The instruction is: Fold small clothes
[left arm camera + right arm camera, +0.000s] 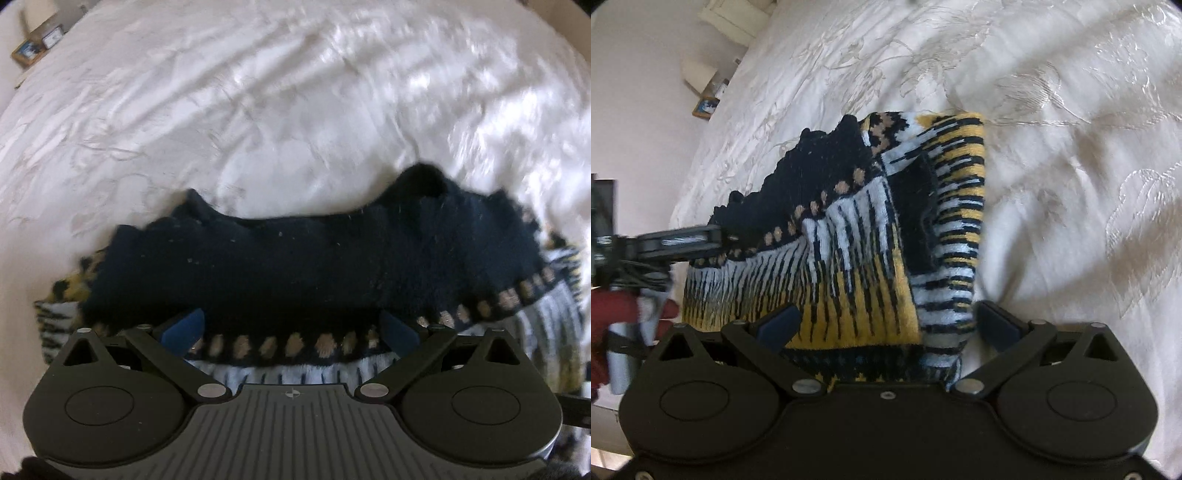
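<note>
Patterned sweater [871, 236] lies between both grippers' spread fingers [184, 326].

A white bedspread [1052, 155] of glossy fabric, woven with a pale floral pattern and lightly creased, covers the bed. Past the bed's far left edge, a small wooden-framed picture [706, 107] with a blue and white image stands against a plain pale wall [635, 92]. Just beside it sits a cream-coloured piece of furniture [733, 20], blurred at the frame's top.
</note>
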Motion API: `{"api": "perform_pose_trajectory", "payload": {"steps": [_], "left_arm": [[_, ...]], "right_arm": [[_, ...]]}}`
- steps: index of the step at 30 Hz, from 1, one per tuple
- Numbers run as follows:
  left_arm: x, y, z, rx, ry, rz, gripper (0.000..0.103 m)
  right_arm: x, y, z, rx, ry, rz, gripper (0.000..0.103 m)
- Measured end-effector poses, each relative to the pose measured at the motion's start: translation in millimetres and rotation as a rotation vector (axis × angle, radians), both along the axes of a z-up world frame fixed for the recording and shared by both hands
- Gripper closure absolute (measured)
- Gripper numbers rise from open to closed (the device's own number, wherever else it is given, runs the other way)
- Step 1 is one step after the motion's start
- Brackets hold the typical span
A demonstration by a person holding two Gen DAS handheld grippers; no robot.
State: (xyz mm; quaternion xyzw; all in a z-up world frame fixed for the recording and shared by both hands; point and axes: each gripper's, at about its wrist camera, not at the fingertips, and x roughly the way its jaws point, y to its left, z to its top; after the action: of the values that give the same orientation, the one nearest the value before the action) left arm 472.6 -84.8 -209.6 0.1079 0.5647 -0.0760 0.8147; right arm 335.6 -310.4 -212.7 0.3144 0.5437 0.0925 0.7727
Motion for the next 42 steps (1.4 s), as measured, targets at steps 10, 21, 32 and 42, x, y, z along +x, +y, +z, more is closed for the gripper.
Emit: {"api": "perform_pose_trajectory", "payload": {"steps": [10,21,32,42], "left_arm": [[6,-1,-18,-0.012,0.031,0.005,0.0],[13,-2,-19,-0.01,0.032,0.025,0.0],[19,14,26,-0.053,-0.076,0.065,0.035],[-61,12,44,-0.008,-0.107,0.007,0.035]], "right_arm": [[1,4,0,-0.023,-0.016,0.022,0.0],[1,7,1,-0.032,-0.018,0.019,0.0],[1,7,-1,-0.028,-0.018,0.01,0.0],[-2,4,-2,-0.015,-0.032,-0.006,0.0]]}}
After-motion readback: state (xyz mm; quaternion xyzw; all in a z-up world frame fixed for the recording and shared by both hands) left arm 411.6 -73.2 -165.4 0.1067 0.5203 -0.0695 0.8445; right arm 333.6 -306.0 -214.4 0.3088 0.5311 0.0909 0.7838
